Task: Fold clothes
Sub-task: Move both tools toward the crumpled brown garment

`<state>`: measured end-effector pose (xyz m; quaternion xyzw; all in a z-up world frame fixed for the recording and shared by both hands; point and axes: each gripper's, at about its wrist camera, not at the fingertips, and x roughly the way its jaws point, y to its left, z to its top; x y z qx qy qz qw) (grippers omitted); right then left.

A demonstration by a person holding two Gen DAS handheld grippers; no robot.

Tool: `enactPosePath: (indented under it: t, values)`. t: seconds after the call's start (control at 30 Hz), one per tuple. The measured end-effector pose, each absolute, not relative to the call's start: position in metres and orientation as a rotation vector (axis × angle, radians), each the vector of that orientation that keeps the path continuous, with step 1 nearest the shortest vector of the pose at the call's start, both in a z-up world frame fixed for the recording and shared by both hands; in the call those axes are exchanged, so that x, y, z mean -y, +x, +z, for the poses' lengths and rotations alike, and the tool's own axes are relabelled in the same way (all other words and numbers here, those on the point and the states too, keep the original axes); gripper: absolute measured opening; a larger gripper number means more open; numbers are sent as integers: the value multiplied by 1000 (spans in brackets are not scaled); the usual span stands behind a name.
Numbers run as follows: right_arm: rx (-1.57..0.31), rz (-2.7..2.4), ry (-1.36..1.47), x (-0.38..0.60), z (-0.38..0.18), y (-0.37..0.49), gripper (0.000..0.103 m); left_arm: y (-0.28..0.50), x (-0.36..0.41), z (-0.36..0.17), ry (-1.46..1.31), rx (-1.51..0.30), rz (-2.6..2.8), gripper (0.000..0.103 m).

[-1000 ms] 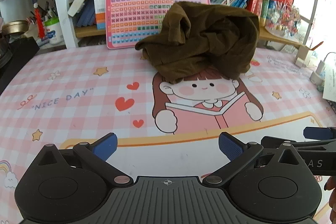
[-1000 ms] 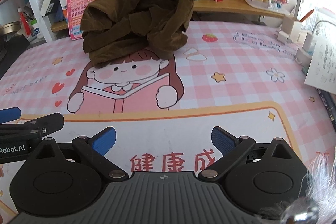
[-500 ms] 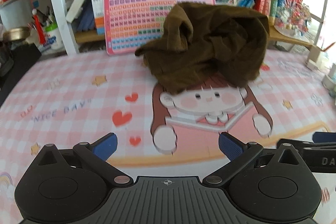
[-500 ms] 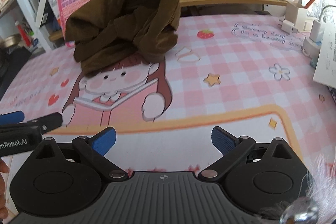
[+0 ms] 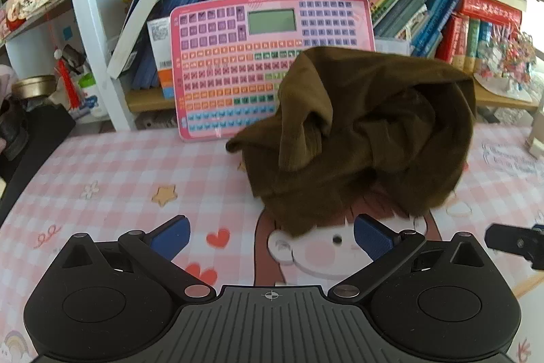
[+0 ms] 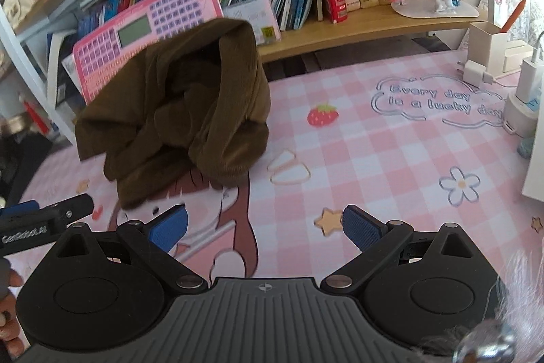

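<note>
A crumpled brown garment (image 5: 360, 138) lies in a heap on the pink checked desk mat (image 5: 119, 179), over the cartoon girl's hair. It also shows in the right wrist view (image 6: 183, 121). My left gripper (image 5: 270, 235) is open and empty, its blue pads just short of the heap's near edge. My right gripper (image 6: 265, 228) is open and empty, in front and to the right of the heap. Part of the right gripper shows in the left wrist view (image 5: 513, 242), and the left gripper shows in the right wrist view (image 6: 44, 215).
A pink toy keyboard (image 5: 268, 63) leans against the bookshelf (image 5: 408, 16) right behind the garment. A pen holder (image 6: 489, 43), chargers and cables (image 6: 523, 80) stand at the right edge. A dark bag (image 5: 30, 138) sits at the left edge.
Both grippers have moved forward toward the brown garment, which now looks larger and nearer. The garment itself has not moved. Both stay open.
</note>
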<state>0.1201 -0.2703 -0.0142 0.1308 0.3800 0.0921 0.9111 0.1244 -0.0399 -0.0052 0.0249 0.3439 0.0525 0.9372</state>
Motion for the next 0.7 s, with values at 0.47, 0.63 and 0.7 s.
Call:
enactPosePath:
  t: [0.47, 0.63, 0.7]
  values:
    - [-807, 236, 380, 284, -14, 131, 98, 177, 41, -10, 45, -700, 124, 100]
    - [-812, 238, 401, 286, -15, 133, 98, 197, 38, -9, 41, -674, 135, 91]
    - [-816, 234, 409, 287, -15, 134, 98, 203, 35, -9, 28, -684, 134, 83]
